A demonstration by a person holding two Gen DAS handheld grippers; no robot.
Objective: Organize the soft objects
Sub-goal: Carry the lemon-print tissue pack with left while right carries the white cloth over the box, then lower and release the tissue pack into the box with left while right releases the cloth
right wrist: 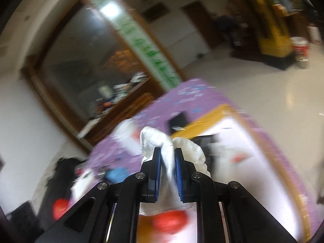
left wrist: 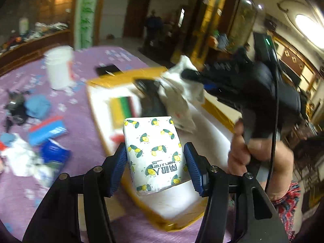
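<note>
My left gripper (left wrist: 155, 166) is shut on a tissue pack (left wrist: 154, 154), white with lemon prints, held above the near end of a yellow-rimmed box with a white lining (left wrist: 182, 200). My right gripper (right wrist: 168, 158) is shut on a crumpled white cloth (right wrist: 168, 162) and holds it in the air over the box (right wrist: 243, 133). In the left wrist view the right gripper (left wrist: 188, 74) shows at the upper right with the white cloth (left wrist: 178, 93) hanging from it. A dark item (left wrist: 149, 99) and a striped yellow-green-black item (left wrist: 121, 109) lie in the box.
The table has a purple patterned cover (left wrist: 81, 121). On its left lie a white tub (left wrist: 58, 68), a blue cloth (left wrist: 38, 105), blue and red packets (left wrist: 48, 131), white wrappers (left wrist: 22, 158) and a dark gadget (left wrist: 15, 107). A black phone-like slab (left wrist: 107, 69) lies behind the box.
</note>
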